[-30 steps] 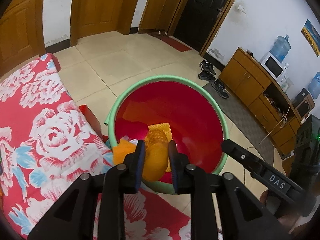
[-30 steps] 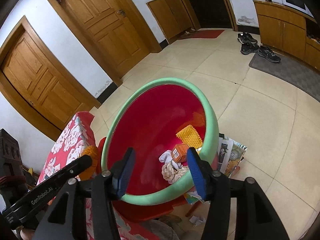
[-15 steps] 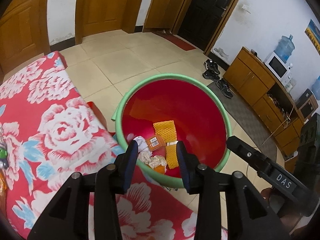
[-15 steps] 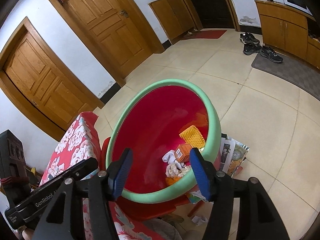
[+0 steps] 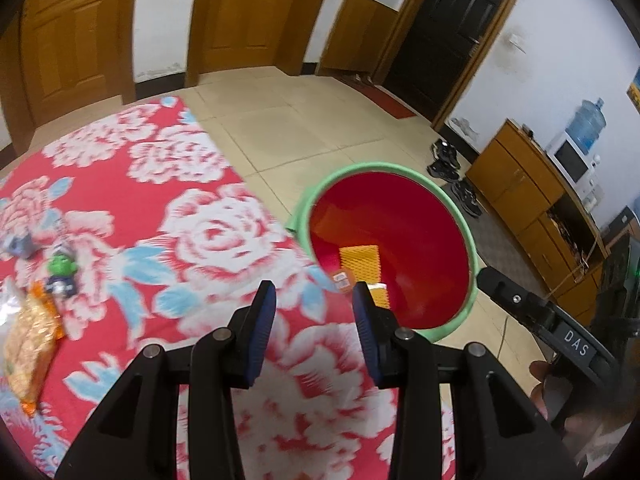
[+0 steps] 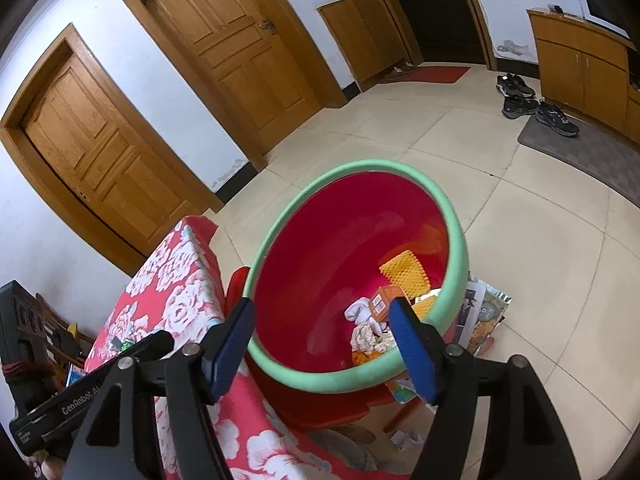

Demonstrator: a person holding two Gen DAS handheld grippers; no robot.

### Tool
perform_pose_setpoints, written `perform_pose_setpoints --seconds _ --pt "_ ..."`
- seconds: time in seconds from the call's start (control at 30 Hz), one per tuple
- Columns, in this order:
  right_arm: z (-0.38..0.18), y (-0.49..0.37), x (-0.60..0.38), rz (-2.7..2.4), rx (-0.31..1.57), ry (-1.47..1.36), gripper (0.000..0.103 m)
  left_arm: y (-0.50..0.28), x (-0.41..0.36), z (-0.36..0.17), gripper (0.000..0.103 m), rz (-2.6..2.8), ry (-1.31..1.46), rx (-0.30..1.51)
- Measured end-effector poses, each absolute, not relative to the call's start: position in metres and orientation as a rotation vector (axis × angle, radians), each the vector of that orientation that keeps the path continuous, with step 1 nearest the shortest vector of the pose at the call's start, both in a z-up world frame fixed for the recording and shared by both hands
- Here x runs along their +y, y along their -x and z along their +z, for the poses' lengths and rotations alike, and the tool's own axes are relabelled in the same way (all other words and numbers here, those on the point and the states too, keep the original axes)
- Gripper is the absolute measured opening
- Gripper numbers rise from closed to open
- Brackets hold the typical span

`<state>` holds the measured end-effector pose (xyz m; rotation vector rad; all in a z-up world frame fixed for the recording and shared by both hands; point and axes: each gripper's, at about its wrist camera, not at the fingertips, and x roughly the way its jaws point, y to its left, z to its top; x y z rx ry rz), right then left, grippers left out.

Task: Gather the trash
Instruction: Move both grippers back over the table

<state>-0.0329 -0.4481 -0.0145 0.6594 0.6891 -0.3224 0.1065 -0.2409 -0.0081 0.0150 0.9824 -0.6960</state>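
The left gripper (image 5: 314, 300) is held over the flowered cloth (image 5: 208, 236) with its jaws apart and nothing between them, while the right gripper's (image 6: 322, 318) jaws are opening, empty, above the near rim of the basin (image 6: 454, 220). Trash is seen lying in the basin: a yellow mesh sleeve (image 6: 404, 272), a small orange box (image 6: 384, 298) and crumpled paper (image 6: 366, 336). On the cloth, well apart from the basin, an orange snack bag (image 5: 30, 344) and a green toy (image 5: 60, 266) are left lying.
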Motion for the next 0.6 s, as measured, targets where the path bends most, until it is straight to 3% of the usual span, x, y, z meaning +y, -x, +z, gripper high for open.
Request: perform_pose_setpoints --seconds 0.6 --pt "-0.005 0.020 -0.407 -0.249 0.730 -0.595 0.072 -0.137 -0.138 0.005 0.039 -0.484 0.028 0.955"
